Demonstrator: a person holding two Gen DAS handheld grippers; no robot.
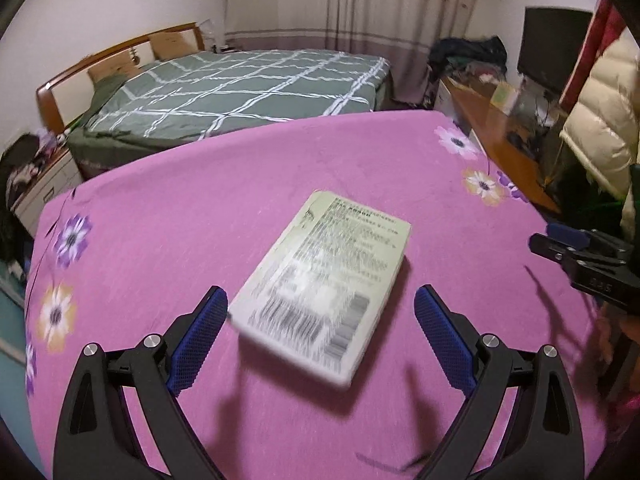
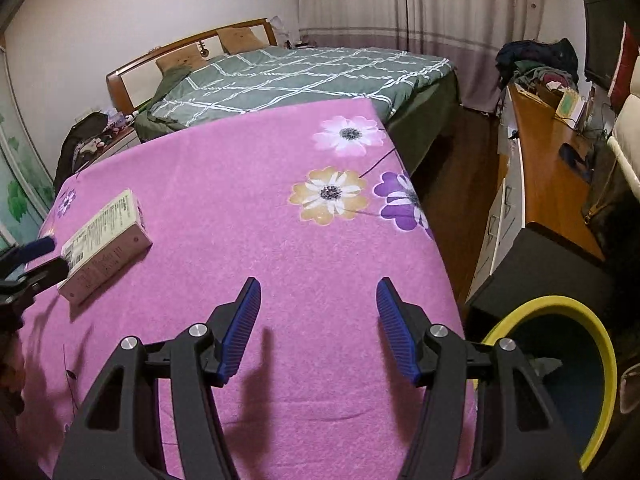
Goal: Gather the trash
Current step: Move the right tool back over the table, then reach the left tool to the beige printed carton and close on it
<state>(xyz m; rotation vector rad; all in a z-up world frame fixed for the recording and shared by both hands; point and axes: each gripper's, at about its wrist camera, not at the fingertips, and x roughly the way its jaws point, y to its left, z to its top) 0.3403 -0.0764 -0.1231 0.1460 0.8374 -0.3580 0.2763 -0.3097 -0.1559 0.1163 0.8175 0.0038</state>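
Observation:
A flat whitish carton with printed text and a barcode point(image 1: 324, 284) lies on the pink flowered tablecloth point(image 1: 160, 216). My left gripper point(image 1: 320, 300) is open, its blue pads on either side of the carton's near end, not touching it. The carton also shows at the left of the right wrist view point(image 2: 105, 243), with the left gripper point(image 2: 38, 258) at its near end. My right gripper point(image 2: 319, 292) is open and empty over the bare cloth near the table's right edge. It shows at the right edge of the left wrist view point(image 1: 550, 242).
A bin with a yellow rim point(image 2: 600, 360) stands on the floor just right of the table. A bed with a green checked cover point(image 1: 240, 88) is behind the table. A wooden desk with clutter point(image 2: 552, 176) runs along the right wall.

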